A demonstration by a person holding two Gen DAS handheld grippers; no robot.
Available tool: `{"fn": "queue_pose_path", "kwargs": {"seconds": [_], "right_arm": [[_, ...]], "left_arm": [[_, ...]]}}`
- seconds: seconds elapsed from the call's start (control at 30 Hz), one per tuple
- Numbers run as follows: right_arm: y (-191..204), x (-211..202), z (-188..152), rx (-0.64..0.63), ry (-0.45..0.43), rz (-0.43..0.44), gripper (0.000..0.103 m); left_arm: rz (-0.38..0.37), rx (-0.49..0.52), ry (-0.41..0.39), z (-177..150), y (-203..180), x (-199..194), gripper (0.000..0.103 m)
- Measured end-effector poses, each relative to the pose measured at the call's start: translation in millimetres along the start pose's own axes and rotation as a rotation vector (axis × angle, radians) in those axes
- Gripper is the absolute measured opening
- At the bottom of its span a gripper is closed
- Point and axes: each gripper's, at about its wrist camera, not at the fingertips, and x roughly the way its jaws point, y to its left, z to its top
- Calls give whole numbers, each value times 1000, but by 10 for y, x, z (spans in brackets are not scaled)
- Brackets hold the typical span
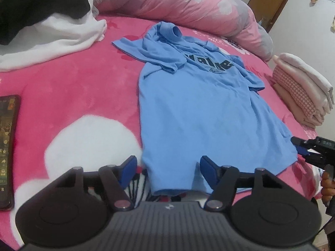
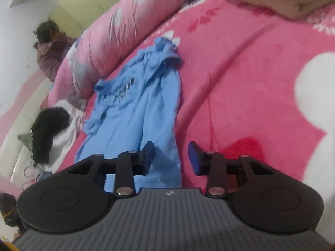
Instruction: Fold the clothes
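Observation:
A light blue T-shirt point(image 1: 194, 108) with dark lettering lies spread on the pink blanket point(image 1: 83, 87), collar far, hem near. One sleeve is folded in over the chest. My left gripper point(image 1: 168, 168) stands open at the hem's near left corner, with the cloth between its blue pads but neither pad pressing on it. In the right wrist view the T-shirt point(image 2: 142, 108) runs away from me, and my right gripper point(image 2: 171, 158) is open over its near edge: the left pad is above the cloth, the right pad over bare blanket. The right gripper point(image 1: 303, 148) also shows at the hem's right corner.
A black and white heap of clothes point(image 1: 41, 25) lies at the far left, and a phone point(image 1: 8, 146) at the left edge. A rolled pink quilt point(image 1: 188, 6) runs along the far side. Folded clothes point(image 1: 303, 87) are stacked at the right. A person point(image 2: 52, 48) is beyond the bed.

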Motion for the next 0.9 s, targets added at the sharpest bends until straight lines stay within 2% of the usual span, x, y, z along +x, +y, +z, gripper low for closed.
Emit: {"fn": "queue_pose_path", "kwargs": {"seconds": [0.03,0.1,0.2,0.33,0.47,0.53,0.63,0.73,0.77,0.83,0.9], "right_arm": [[7,49,-10,-7,9,-7,27],[62,86,-36,-37,16,-4,4],[170,-108,-39,-83,-40,-5,3],[231,-661,95,-96,-174,-3,3],[165,-1110,205,-89,-249,-29,3],[63,-1150,210,-86,-239,-88,3],[-180,-990,164,-92,-187,-234,3],[-422,-770,114,-85,-119,-487,7],[-446,-785,92,-81,-132,-505,7],[-413,-939,54,-69,-205,-465,7],[-248,-1088,19,-118,-279,-425,8]], "left_arm": [[6,3,-6,-9,2,0,60],[20,9,-16,-27,5,2,56],[35,23,-32,-49,7,-7,49],[32,21,-39,-43,44,-24,39],[21,22,-40,-45,76,-40,37],[15,15,-40,-54,98,-44,37],[9,9,-36,-67,127,-42,37],[2,14,-31,-71,151,-59,37],[0,18,-32,-72,157,-75,37],[-8,19,-36,-77,176,-108,43],[-16,19,-40,-81,197,-143,47]]}}
